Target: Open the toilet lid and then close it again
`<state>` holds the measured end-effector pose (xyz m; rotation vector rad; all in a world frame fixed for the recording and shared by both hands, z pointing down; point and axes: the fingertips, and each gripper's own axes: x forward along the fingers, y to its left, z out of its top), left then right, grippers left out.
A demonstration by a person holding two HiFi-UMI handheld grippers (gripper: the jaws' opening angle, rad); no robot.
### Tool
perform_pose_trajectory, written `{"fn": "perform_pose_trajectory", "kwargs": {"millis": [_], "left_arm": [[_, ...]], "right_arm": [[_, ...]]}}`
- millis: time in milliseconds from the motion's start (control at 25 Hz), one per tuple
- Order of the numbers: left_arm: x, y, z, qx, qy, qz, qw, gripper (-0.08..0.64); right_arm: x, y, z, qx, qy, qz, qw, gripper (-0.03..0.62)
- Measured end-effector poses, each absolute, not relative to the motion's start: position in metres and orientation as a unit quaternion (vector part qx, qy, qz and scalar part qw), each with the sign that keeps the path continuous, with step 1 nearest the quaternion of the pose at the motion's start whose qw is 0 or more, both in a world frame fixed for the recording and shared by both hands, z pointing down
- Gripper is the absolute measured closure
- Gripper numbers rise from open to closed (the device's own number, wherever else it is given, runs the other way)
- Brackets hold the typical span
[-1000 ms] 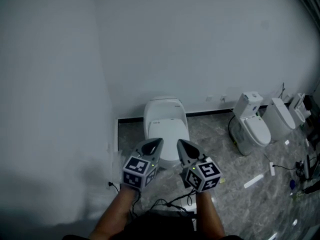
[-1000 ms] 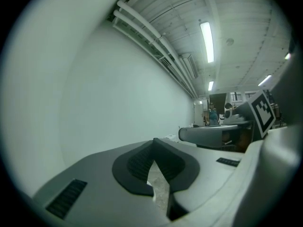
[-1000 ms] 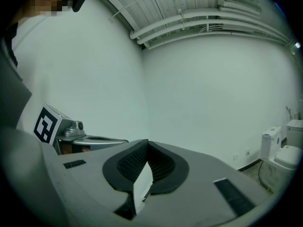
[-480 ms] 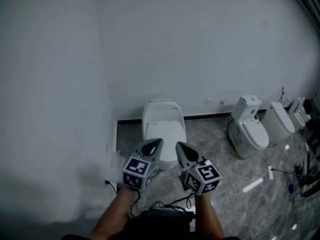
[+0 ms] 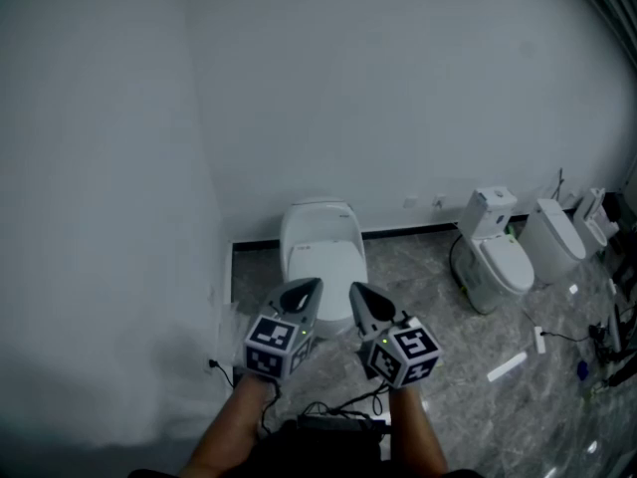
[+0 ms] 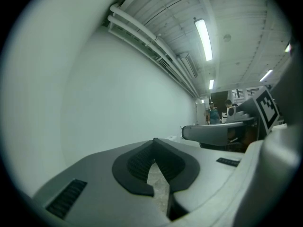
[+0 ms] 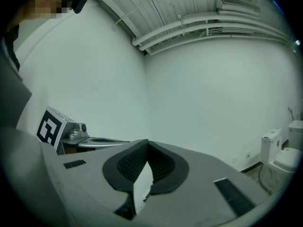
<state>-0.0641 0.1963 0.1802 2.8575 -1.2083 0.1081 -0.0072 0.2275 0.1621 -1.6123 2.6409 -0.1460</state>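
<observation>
Two hand-held grippers [image 5: 313, 287] [image 5: 357, 291], jaws together, hover before the toilet [image 5: 320, 247].

No readable txt, brand names or nos. anywhere. Marker cubes [image 5: 279, 345] on the left gripper [image 5: 316, 285] & right gripper [image 5: 355, 289] show only b/w square code patterns, no letters. Near toilet [image 5: 320, 242] and the toilets far right [image 5: 498, 257]: any print too small to make out.
</observation>
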Motion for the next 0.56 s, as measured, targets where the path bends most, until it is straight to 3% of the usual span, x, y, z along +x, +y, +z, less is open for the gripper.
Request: {"fn": "perform_pose_trajectory", "kwargs": {"millis": [560], "left_arm": [[-0.066,0.208,0.178,0.916,-0.399,0.035,0.006,0.552]], "right_arm": [[-0.005,0.24,0.157,-0.52,0.853,-0.041,0.024,0.584]]}}
